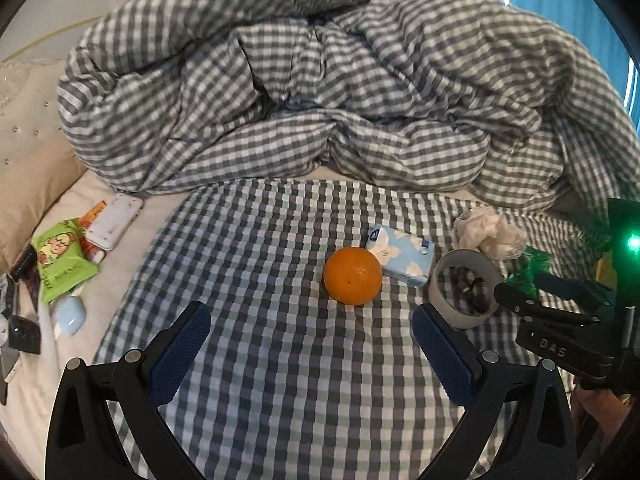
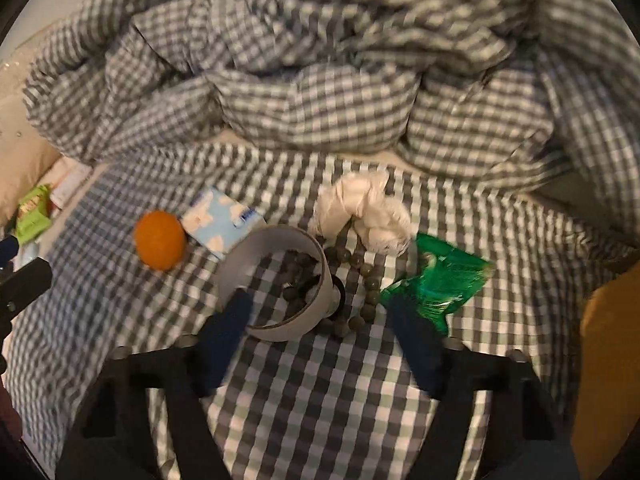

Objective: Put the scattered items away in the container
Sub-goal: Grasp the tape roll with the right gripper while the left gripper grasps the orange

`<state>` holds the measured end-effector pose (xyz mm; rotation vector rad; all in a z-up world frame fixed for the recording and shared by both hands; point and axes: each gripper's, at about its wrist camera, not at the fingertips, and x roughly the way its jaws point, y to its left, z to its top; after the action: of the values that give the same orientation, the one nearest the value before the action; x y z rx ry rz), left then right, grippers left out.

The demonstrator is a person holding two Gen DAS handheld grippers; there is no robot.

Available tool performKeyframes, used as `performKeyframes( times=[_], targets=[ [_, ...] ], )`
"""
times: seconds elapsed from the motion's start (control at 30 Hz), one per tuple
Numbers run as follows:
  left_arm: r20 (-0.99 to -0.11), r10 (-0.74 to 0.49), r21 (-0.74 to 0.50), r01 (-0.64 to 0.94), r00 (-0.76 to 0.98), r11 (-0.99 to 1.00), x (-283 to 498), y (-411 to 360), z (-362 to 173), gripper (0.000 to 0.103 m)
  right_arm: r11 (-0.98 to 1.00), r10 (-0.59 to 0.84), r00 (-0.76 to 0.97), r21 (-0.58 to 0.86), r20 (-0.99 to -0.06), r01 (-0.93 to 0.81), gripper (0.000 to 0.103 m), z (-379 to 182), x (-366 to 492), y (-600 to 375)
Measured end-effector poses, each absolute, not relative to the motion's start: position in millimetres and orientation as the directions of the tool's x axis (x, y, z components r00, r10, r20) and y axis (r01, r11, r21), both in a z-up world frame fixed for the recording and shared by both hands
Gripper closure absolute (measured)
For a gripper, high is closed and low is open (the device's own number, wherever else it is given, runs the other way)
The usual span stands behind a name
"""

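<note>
An orange (image 1: 352,276) lies on the checked bedsheet, also in the right wrist view (image 2: 160,245). Behind it is a blue tissue pack (image 1: 402,254) (image 2: 222,224). A grey tape roll (image 1: 464,288) (image 2: 280,284) lies over a dark bead bracelet (image 2: 366,280). A crumpled white tissue (image 1: 488,232) (image 2: 364,212) and a green wrapper (image 1: 528,272) (image 2: 440,284) lie to the right. My left gripper (image 1: 310,356) is open and empty, just short of the orange. My right gripper (image 2: 324,336) is open, its fingers either side of the tape roll and beads; it shows in the left wrist view (image 1: 532,300).
A bunched checked duvet (image 1: 312,92) fills the back of the bed. At the left lie a green snack bag (image 1: 60,258), a white case (image 1: 114,220) and small gadgets by a beige pillow (image 1: 28,160). A yellow-brown object (image 2: 604,368) is at the right edge.
</note>
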<state>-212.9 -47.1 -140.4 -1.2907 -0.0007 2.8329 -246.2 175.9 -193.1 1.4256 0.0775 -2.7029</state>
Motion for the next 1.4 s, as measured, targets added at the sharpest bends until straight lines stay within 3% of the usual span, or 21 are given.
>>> performKeyframes(
  times=[0.1,0.17,0.23,0.3,0.4,0.43,0.83,1.0,1.17,1.27,1.4],
  targets=[
    [-0.765,0.031,-0.015,-0.03,-0.643,-0.999,-224,-45,-153,0.0,-0.997,-0.037,-0.547,-0.008,-0.837,0.081,0.04,-207,-259,178],
    [-0.771,0.032,-0.015,-0.033,-0.636,-0.999,-230,-44,-160,0.0,-0.997,-0.029,-0.54,-0.012,-0.841,0.072,0.047,-214,-265,179],
    [-0.779,0.034,-0.015,-0.035,-0.626,-0.999,-236,-41,-167,0.0,-0.997,-0.024,-0.521,-0.021,-0.853,0.08,0.062,-222,-272,178],
    [-0.785,0.039,-0.02,-0.036,-0.618,-0.999,-241,-40,-173,0.0,-0.995,-0.036,-0.511,-0.015,-0.859,0.094,0.07,-227,-274,178],
    [-0.79,0.042,-0.023,-0.038,-0.612,-0.999,-247,-37,-179,0.0,-0.995,-0.039,-0.52,-0.017,-0.853,0.103,0.094,-227,-272,177],
    [-0.791,0.044,-0.025,-0.04,-0.611,-0.999,-249,-36,-180,0.0,-0.994,-0.047,-0.525,-0.011,-0.85,0.107,0.096,-225,-271,177],
    [-0.794,0.052,-0.025,-0.053,-0.606,-0.998,-277,-17,-204,0.0,-0.996,-0.08,-0.592,0.038,-0.802,0.083,0.096,-184,-251,199],
    [-0.811,0.063,-0.05,-0.039,-0.581,-0.998,-288,-23,-219,0.023,-0.997,-0.079,-0.599,0.047,-0.797,0.068,0.096,-176,-248,208],
    [-0.83,0.043,-0.02,-0.047,-0.556,-0.999,-297,-14,-233,0.028,-0.996,-0.083,-0.599,0.055,-0.796,0.065,0.096,-173,-243,210],
    [-0.828,0.066,-0.045,-0.052,-0.557,-0.998,-296,-14,-236,0.046,-0.996,-0.084,-0.605,0.055,-0.792,0.065,0.096,-168,-238,210],
    [-0.824,0.052,-0.043,-0.03,-0.564,-0.999,-289,-16,-228,0.047,-0.996,-0.088,-0.611,0.066,-0.787,0.058,0.096,-161,-233,214]
  ],
)
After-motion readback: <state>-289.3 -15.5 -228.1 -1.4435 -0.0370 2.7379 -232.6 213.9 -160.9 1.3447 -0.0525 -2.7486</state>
